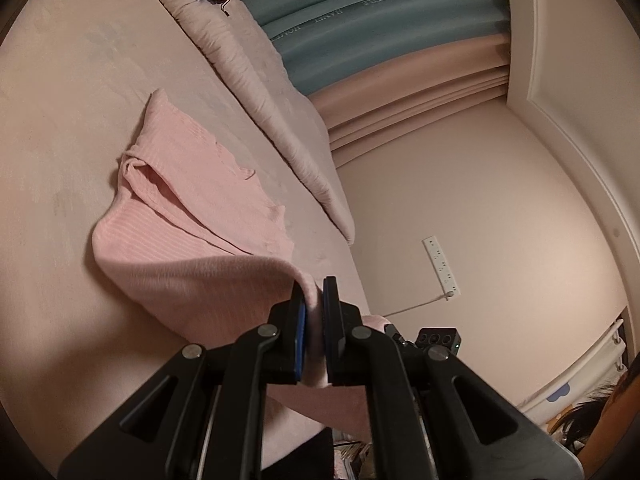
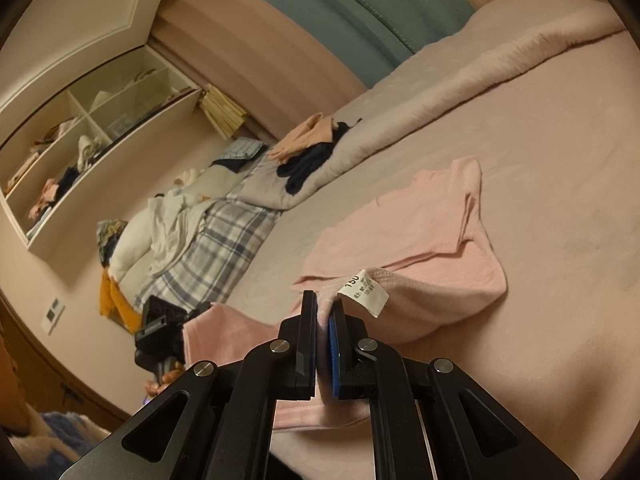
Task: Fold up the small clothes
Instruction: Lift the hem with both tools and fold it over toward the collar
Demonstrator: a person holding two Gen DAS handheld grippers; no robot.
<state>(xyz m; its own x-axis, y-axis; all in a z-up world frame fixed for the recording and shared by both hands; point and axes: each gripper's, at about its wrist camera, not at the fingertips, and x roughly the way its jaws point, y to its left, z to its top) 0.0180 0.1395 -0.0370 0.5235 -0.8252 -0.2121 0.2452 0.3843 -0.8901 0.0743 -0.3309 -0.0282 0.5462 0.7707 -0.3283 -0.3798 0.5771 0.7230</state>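
A small pink ribbed knit garment [image 1: 192, 216] lies partly folded on the pink bed sheet [image 1: 72, 128]. My left gripper [image 1: 315, 292] is shut on one edge of it and holds that edge raised off the bed. My right gripper [image 2: 324, 304] is shut on another edge of the same pink garment [image 2: 420, 232], beside its white size label [image 2: 366, 292]. The cloth sags between the two grips. The left gripper also shows at the lower left of the right wrist view [image 2: 160, 320].
A rolled pink-grey duvet [image 2: 440, 92] lies along the far side of the bed. Dark and peach clothes [image 2: 308, 148] sit on it. A plaid cloth and white laundry pile [image 2: 192, 232] lie further left. A wall shelf [image 2: 92, 136] holds items. A power strip [image 1: 440, 266] hangs on the wall.
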